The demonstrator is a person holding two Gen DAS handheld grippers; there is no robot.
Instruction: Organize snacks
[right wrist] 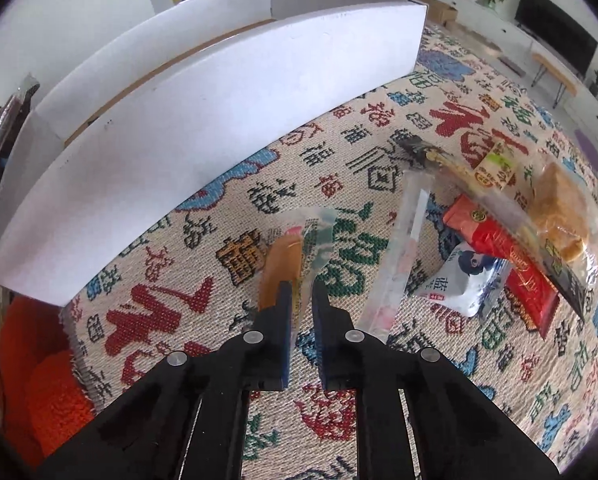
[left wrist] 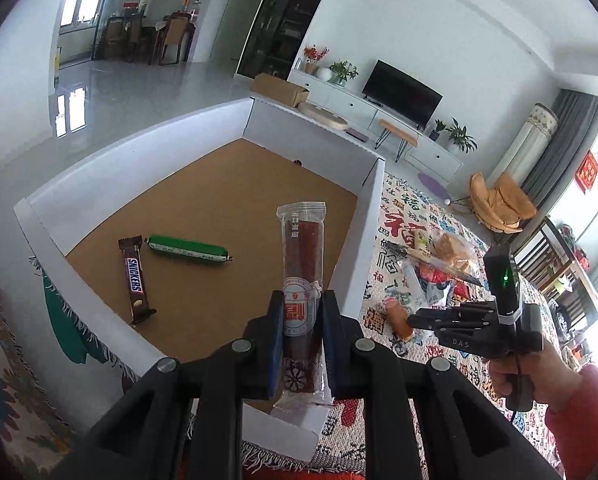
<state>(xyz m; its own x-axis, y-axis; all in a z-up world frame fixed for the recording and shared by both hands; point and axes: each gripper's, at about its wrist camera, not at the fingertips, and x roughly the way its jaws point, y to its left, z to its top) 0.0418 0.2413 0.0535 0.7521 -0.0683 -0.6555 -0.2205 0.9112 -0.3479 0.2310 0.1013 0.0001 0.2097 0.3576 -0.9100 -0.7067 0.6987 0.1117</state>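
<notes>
My left gripper [left wrist: 303, 296] is shut on a long dark red snack bar [left wrist: 303, 256] in a clear wrapper, held above the near right part of the white box [left wrist: 139, 148]. On the box's brown floor lie a Snickers bar [left wrist: 135, 276] and a green sausage [left wrist: 187, 249]. Right of the box, my right gripper [right wrist: 302, 290] points down at the patterned cloth. Its jaws are closed on the lower end of an orange sausage [right wrist: 283, 264] in clear wrap. The left wrist view shows this right gripper [left wrist: 413, 322] in a hand with a red sleeve.
The box's long white wall [right wrist: 239, 92] stands just beyond the right gripper. On the patterned cloth [right wrist: 379, 128] to the right lies a pile: a clear long packet [right wrist: 403, 252], a red packet [right wrist: 503, 256], a white-blue sachet [right wrist: 465, 280] and bagged pastry [right wrist: 563, 216].
</notes>
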